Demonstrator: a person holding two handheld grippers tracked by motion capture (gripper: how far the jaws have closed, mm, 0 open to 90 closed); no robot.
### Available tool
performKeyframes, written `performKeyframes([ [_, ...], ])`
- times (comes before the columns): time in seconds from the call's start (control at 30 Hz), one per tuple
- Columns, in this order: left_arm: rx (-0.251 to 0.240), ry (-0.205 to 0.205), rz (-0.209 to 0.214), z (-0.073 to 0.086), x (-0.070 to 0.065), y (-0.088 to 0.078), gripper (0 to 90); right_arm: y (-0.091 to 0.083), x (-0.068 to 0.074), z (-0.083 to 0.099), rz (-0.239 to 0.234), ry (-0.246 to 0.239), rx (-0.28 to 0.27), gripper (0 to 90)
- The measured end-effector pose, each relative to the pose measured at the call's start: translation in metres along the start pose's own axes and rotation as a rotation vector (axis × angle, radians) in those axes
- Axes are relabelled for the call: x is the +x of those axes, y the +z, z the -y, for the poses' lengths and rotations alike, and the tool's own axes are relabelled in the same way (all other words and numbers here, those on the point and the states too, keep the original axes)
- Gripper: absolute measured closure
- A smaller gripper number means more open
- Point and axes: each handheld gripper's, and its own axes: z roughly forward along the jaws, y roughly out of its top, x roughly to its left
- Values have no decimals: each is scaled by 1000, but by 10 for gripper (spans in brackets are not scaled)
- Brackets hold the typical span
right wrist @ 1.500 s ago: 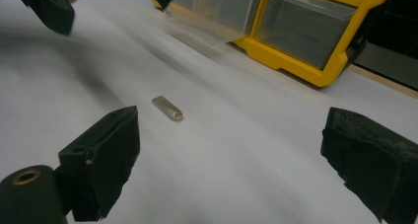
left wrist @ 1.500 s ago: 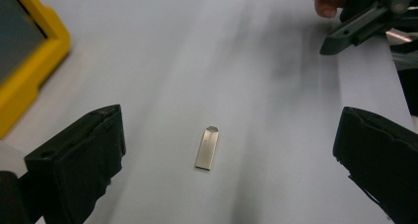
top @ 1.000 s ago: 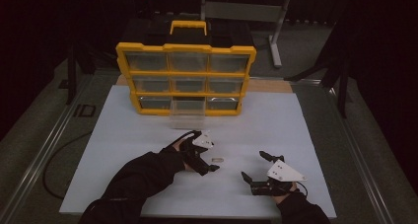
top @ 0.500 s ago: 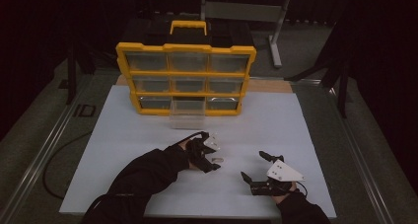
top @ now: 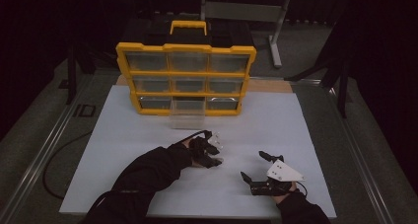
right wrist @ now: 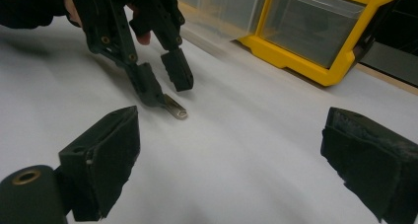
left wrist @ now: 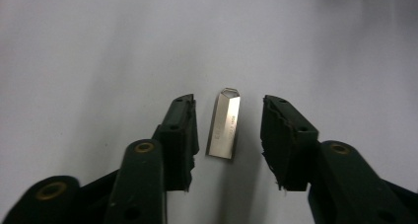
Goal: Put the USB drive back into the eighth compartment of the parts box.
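The left gripper, jaws just closing yet clear of the metal USB stick, should squeeze its long sides squarely.

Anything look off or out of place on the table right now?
One thing: the bottom-middle drawer of the yellow organizer is pulled out while the others sit flush. The small metal USB stick lies flat between the left claw pads, not yet pinched.

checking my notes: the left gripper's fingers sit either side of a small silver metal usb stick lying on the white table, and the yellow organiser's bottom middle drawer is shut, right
Not quite. The yellow plastic organiser has its clear bottom middle drawer pulled out, as the high view shows. The rest holds: the left gripper straddles the small silver metal USB stick on the white table.
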Motion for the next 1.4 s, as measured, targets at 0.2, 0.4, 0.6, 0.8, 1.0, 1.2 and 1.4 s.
performKeyframes([
  [0.2,11,-1,11,0,1,3,654,0,0,0,0,-1,-2,82],
  [0.4,19,-2,3,0,2,6,676,0,0,0,-1,-4,1,82],
  [0.6,22,4,12,-1,2,7,715,1,0,0,-1,-7,2,82],
  [0.8,25,1,30,-2,3,7,772,1,0,0,-2,-6,4,82],
  [1.0,22,-16,42,-1,5,7,796,1,0,0,-4,-6,5,82],
  [1.2,27,-5,49,-2,3,6,798,1,0,0,-3,-3,6,82],
  [1.4,33,0,51,-3,1,3,797,1,0,0,-5,-3,4,82],
])
